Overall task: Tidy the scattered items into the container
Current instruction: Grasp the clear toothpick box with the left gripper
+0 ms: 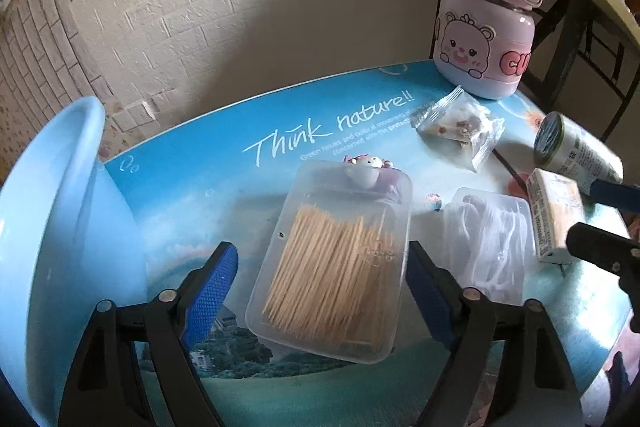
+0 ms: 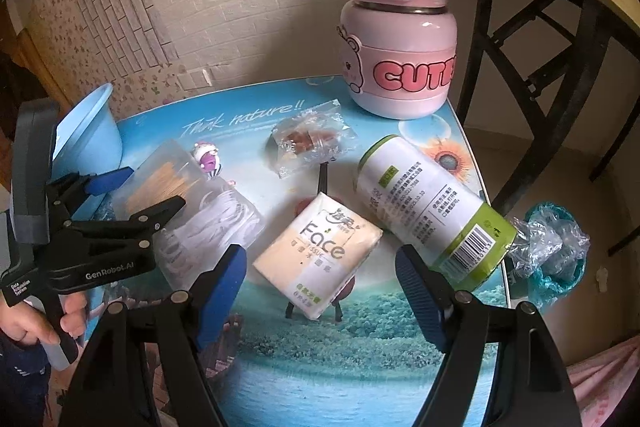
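A clear toothpick box (image 1: pixel 332 259) lies between the open fingers of my left gripper (image 1: pixel 320 283), and neither finger touches it. The light blue basin (image 1: pixel 52 211) stands at the table's left edge. A small white-and-purple figurine (image 1: pixel 368 171) sits behind the box. A clear floss-pick box (image 1: pixel 488 239) lies to its right. My right gripper (image 2: pixel 320 287) is open around the near end of the "Face" tissue pack (image 2: pixel 320 251). A green-capped canister (image 2: pixel 432 207) lies on its side to the right. A clear snack packet (image 2: pixel 312 143) lies further back.
A pink "CUTE" bottle (image 2: pixel 396 39) stands at the far right corner of the blue picture table (image 2: pixel 320 359). A brick-pattern wall is behind. A wooden table with black legs (image 2: pixel 532 39) and a bin with a plastic bag (image 2: pixel 556 247) stand to the right.
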`<state>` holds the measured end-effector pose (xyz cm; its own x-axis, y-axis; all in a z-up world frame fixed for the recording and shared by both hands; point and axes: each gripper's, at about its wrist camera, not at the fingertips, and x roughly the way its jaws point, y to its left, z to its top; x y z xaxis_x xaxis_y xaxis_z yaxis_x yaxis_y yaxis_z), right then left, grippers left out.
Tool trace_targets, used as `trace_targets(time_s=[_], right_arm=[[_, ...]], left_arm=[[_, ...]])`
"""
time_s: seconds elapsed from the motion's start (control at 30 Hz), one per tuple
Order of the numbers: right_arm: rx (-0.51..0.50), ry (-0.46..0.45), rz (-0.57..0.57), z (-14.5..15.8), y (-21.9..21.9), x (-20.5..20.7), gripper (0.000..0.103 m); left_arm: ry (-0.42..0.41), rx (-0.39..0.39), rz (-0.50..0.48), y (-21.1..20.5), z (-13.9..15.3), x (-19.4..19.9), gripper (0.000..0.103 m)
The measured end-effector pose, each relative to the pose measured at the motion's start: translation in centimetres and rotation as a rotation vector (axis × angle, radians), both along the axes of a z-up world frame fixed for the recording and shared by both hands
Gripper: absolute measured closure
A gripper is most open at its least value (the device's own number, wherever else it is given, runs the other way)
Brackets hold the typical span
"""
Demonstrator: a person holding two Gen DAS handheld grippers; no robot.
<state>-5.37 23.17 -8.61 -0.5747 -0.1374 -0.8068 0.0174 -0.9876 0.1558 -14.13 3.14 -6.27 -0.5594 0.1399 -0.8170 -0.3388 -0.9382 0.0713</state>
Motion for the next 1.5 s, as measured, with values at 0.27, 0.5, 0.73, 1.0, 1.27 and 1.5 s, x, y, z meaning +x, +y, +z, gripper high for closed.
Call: trace_targets(time_s=[0.27,0.5,0.73,1.0,1.27,1.5], right_arm=[[0.006,-0.016,-0.035,-0.7,-0.1,-0.2,0.025],[0.01,-0.015,-0.091,-0.8,-0.8,-0.4,0.025],[0.061,-0.022,-0.133,-1.3,-2.1,-0.9,0.025],[0.065,-0.011,-0.18,-1.9,-1.7,-1.0,0.025],[0.073,0.018,-0.138,-1.8,-2.4,-0.9,0.038],[0.014,0.002,-0.005,-1.5,-2.5,-0.2,0.04]], left_arm=[[0.021,0.048,-0.003,-0.5,0.4,1.7,0.04],[0.042,0.083,0.031,-1.1,1.3,3.2,0.041],[0.024,0.107,0.054,-1.7,1.3,3.5,0.041],[0.013,0.129,0.064,-2.2,1.0,3.6,0.045],[0.009,0.137,0.06,-2.2,0.9,3.9,0.045],[0.008,0.14,0.074,-2.8,1.0,4.6,0.046]])
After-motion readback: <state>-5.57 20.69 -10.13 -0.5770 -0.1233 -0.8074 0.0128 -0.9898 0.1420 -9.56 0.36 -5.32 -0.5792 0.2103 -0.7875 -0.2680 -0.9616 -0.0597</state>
